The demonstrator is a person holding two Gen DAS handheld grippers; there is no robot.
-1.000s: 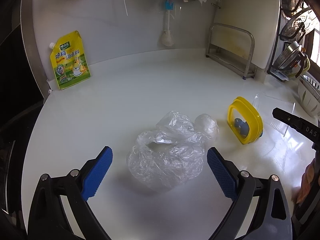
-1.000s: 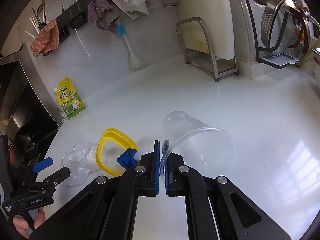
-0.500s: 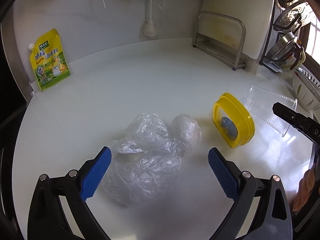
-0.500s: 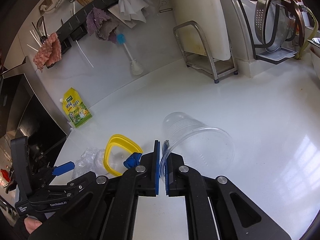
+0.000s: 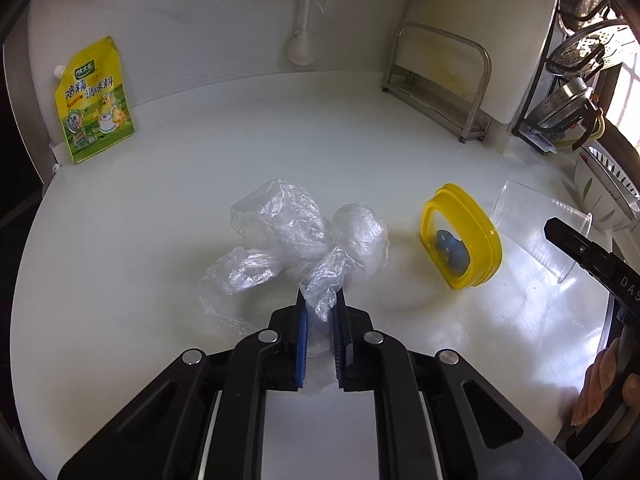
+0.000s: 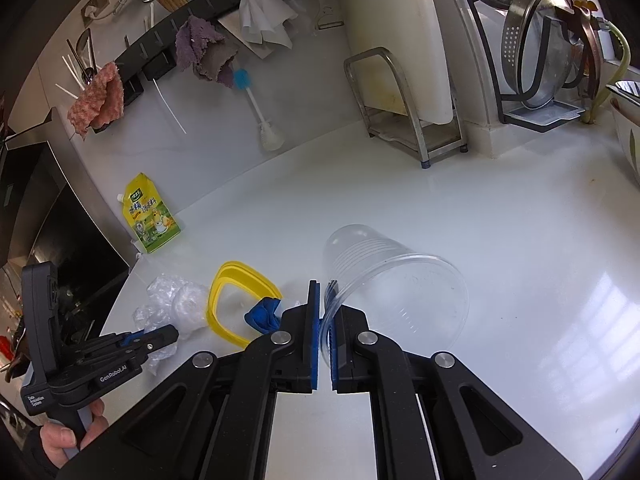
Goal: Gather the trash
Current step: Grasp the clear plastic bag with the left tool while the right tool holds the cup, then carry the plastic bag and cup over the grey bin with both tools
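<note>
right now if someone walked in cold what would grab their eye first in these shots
Probably the left gripper shut on a fold of the crumpled clear plastic bag in the middle of the white counter. Just to its right stands the bright yellow lid on edge, and the right gripper is clamped on the rim of a clear plastic cup lying on its side. The yellow seasoning pouch leans against the back wall at far left.

two close, downward wrist views
</note>
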